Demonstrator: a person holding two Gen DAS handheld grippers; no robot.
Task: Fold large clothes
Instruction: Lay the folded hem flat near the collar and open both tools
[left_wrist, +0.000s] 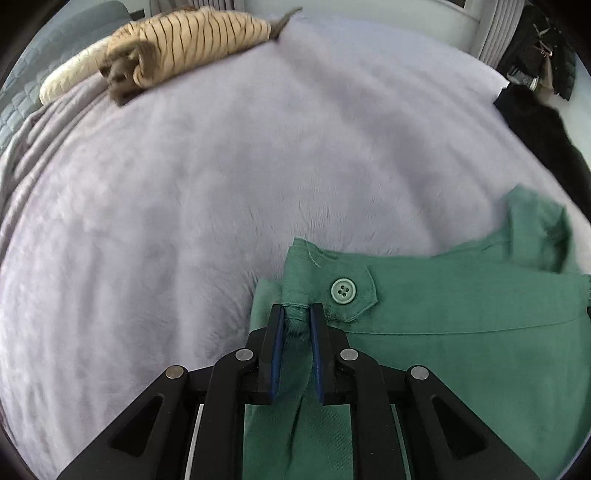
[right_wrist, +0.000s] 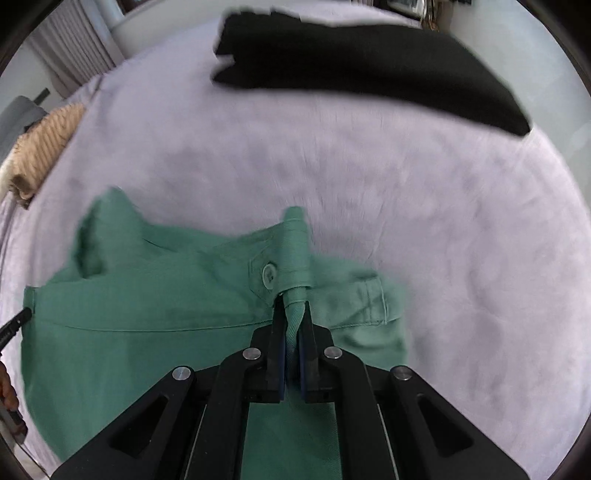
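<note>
A green garment (left_wrist: 461, 332) with buttoned tabs lies spread over a lilac blanket (left_wrist: 221, 184). In the left wrist view my left gripper (left_wrist: 298, 310) is shut on a bunched fold at the garment's left top edge, beside a green button (left_wrist: 344, 291). In the right wrist view my right gripper (right_wrist: 293, 304) is shut on a narrow fold of the same green garment (right_wrist: 129, 314) at its right top edge, next to another button (right_wrist: 269, 275). The picture is blurred there.
A folded tan striped garment (left_wrist: 192, 40) and a cream pillow (left_wrist: 70, 79) lie at the far left of the bed. A folded black garment (right_wrist: 369, 62) lies at the far right. A person's hand (right_wrist: 7, 384) shows at the right wrist view's left edge.
</note>
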